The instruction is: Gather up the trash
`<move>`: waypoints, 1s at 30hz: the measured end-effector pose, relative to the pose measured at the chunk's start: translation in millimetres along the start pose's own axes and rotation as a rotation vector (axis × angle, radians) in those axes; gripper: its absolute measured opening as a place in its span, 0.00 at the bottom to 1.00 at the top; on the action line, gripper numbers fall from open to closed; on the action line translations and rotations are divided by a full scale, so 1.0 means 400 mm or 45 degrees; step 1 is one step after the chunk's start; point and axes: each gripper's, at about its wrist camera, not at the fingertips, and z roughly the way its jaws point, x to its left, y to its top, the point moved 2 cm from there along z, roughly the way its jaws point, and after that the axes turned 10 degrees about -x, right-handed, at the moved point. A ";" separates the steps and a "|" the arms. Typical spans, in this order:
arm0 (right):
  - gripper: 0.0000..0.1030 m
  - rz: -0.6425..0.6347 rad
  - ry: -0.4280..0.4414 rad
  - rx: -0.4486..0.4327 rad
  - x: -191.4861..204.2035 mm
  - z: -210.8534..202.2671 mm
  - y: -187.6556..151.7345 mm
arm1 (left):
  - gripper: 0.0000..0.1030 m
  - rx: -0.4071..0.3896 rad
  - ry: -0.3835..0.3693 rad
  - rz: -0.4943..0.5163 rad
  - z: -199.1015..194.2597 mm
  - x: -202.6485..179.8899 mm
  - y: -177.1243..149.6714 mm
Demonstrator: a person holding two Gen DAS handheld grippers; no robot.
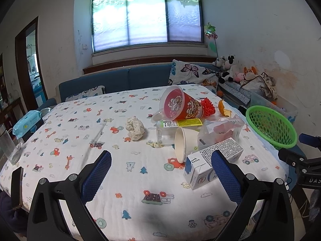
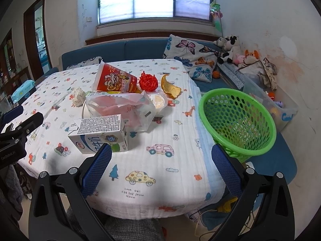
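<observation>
Left gripper [image 1: 161, 167] — jaws spread wide, nothing between the blue pads, poised above the near edge of the table [image 1: 80, 124], apparently so it can reach any item ahead

Right gripper [image 2: 161, 165] — likewise released and empty, held low over the table's near right corner

Milk carton [image 2: 100, 133] — lying on its side just ahead of the right gripper's left finger and beside the left gripper's right finger; nearest piece of trash, so likely the first pick

Green basket [image 2: 238, 120] — ahead and right of the right gripper, tilted at the table's edge with its mouth towards the litter; seemingly the collecting bin, nothing visible inside

Paper cup [image 1: 185, 142] — tipped over just beyond the carton, mouth facing the left gripper

Clear plastic bag [image 2: 120, 106] — crumpled, directly behind the carton

Crumpled tissue [image 1: 134, 128] — ahead of the left gripper, apart from the heap

Red printed cup [image 1: 180, 105] — farther on, lying on its side across a clear box

Red paper ball [image 2: 148, 81] and orange peel [image 2: 169, 87] — farthest, side by side near the far edge

None of the trash is collected yet — all of it lies on the cloth
</observation>
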 end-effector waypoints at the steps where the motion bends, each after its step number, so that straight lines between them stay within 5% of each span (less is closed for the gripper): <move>1: 0.96 0.001 0.001 0.001 0.000 0.001 0.000 | 0.94 0.000 0.000 0.000 0.000 0.000 0.000; 30: 0.96 -0.025 0.116 0.050 0.002 0.100 0.056 | 0.94 0.038 -0.024 0.023 0.080 0.003 0.006</move>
